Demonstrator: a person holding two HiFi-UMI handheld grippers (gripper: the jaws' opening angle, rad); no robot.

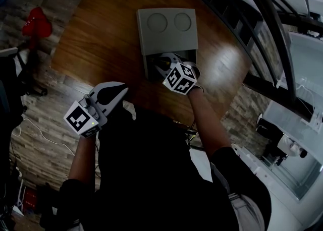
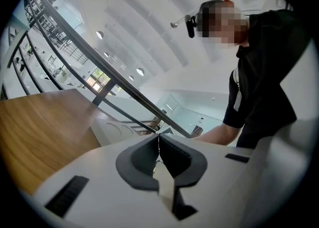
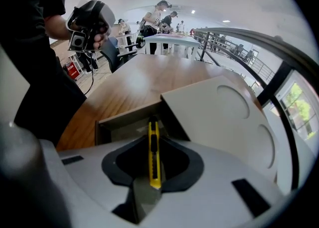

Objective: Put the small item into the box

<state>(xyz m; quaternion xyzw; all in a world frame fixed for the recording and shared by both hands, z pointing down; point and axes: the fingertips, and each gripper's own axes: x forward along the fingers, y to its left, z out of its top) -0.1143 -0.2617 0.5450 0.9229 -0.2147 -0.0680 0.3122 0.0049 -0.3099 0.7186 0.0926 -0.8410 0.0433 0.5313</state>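
Observation:
A grey box (image 1: 166,31) with two round marks on its lid lies on the round wooden table (image 1: 106,38); its near end is open (image 1: 153,66). My right gripper (image 1: 165,63) reaches into that opening, shut on a small yellow utility knife (image 3: 154,155). In the right gripper view the knife stands upright between the pads (image 3: 172,160), its black tip over the open compartment (image 3: 124,125), beside the lid (image 3: 224,117). My left gripper (image 1: 120,93) hangs back near the table's front edge, close to my body. Its jaws (image 2: 159,155) are shut with nothing between them.
A dark railing (image 1: 262,28) runs past the table's far right side. A red chair (image 1: 36,23) stands on the floor at the left. Cables lie on the floor (image 1: 35,134). Several people stand at a distant table (image 3: 162,18).

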